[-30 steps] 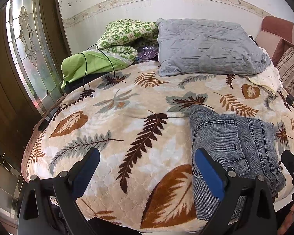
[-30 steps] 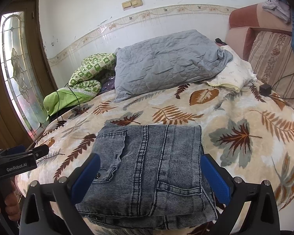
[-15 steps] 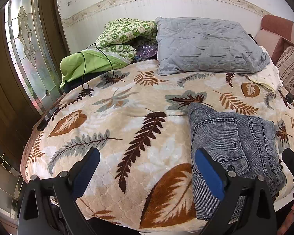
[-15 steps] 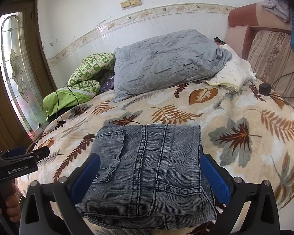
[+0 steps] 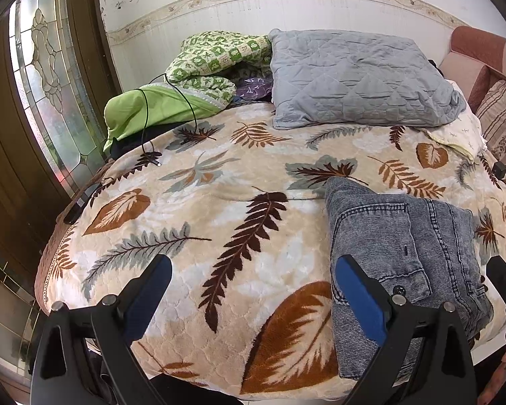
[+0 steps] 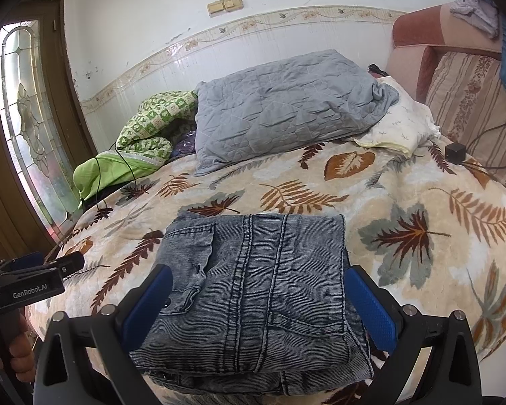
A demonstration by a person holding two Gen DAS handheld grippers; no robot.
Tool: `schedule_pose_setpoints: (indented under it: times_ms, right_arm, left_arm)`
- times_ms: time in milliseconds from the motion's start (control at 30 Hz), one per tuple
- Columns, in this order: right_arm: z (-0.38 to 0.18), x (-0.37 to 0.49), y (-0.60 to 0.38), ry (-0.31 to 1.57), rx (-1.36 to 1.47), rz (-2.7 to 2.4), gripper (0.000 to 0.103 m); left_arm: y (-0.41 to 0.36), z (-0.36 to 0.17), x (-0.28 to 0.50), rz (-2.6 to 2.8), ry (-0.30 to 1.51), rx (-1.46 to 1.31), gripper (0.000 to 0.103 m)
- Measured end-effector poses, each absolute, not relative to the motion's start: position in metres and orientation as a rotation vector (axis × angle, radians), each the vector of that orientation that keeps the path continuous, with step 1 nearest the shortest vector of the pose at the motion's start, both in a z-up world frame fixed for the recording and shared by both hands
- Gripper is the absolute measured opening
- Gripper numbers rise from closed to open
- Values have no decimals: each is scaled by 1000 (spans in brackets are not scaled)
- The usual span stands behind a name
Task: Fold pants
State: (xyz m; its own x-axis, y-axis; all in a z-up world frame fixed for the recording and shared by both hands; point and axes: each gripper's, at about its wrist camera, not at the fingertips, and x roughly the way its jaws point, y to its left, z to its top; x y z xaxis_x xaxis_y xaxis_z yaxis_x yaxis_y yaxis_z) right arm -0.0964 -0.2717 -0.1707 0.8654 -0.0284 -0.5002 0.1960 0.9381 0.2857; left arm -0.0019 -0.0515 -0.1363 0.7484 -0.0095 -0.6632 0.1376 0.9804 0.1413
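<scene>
The grey washed-denim pants (image 6: pixel 253 287) lie folded in a compact stack near the front edge of the bed; they also show at the right of the left wrist view (image 5: pixel 404 253). My right gripper (image 6: pixel 258 300) is open, its blue fingers on either side of the stack, holding nothing. My left gripper (image 5: pixel 253 290) is open and empty over the leaf-print blanket, to the left of the pants. The left gripper also shows at the left edge of the right wrist view (image 6: pixel 33 283).
The leaf-print blanket (image 5: pixel 219 185) covers the bed. A grey quilted pillow (image 6: pixel 286 108), a green patterned quilt (image 5: pixel 212 64) and a black cable (image 5: pixel 148 128) lie at the back. A white pillow (image 6: pixel 401 118) and a black charger (image 6: pixel 455 152) sit by the padded headboard at right.
Both grippers have drawn back slightly from the bed. The pants have not moved and both grippers stay open.
</scene>
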Motion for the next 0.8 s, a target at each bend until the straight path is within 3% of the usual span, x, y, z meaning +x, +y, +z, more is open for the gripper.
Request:
schedule_pose_setpoints:
  times_ms: [800]
  right_arm:
    - [-156,-93,-305,532,378,-177,103]
  left_arm:
    - [-51,-141,5,-113,734,171,98]
